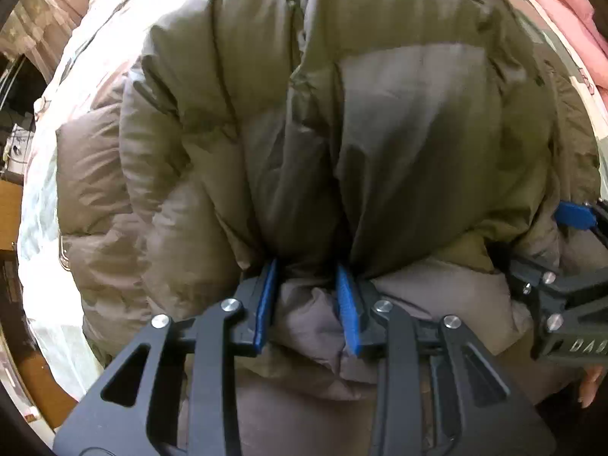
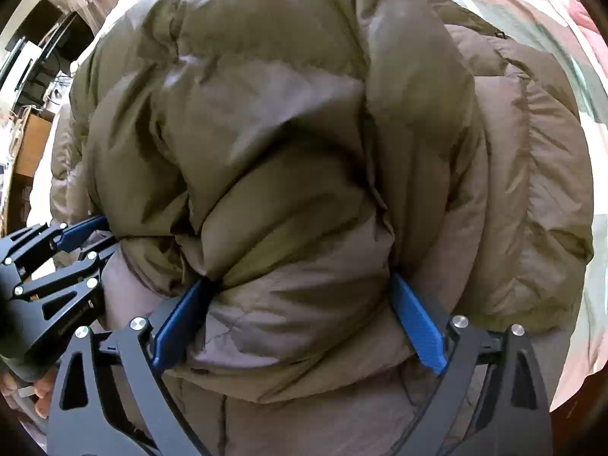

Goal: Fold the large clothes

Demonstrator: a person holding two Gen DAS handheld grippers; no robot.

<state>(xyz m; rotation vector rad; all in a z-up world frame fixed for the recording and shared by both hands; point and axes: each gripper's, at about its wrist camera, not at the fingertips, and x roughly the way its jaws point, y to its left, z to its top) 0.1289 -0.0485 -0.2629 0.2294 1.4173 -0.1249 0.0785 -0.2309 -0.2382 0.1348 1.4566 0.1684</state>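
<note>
Olive-green quilted puffer jacket [image 1: 342, 121], puffy and shiny, is lying bunched up on a bed covered with a pale patterned bedspread [image 1: 41, 197], and it is filling most of both wrist views. A greyer lining or inner panel of the same jacket is showing along its near edge, under the folded-over olive layer.

The left gripper [image 1: 307, 304], black with blue pads, is pointing down into the near edge of the jacket. Its fingers [image 1: 266, 304] are standing a little apart with a narrow ridge of the grey fabric lying between them; the pads are resting against the cloth on both sides, but whether they are really pressing on it I cannot tell.

The right gripper [image 2: 300, 323] is sitting just beside it on the same edge. Its fingers [image 2: 416, 323] are spread wide around a thick roll of the jacket, the blue pads lying against the bulging fabric on either side rather than squeezing it flat. In the right wrist view the left gripper is appearing at the left border, its blue tip tucked under the jacket's fold.

A pink padded garment [image 1: 562, 3] is lying on the bed beyond the jacket, well apart from both grippers. Wooden furniture [image 2: 32, 144] is standing beside the bed.
</note>
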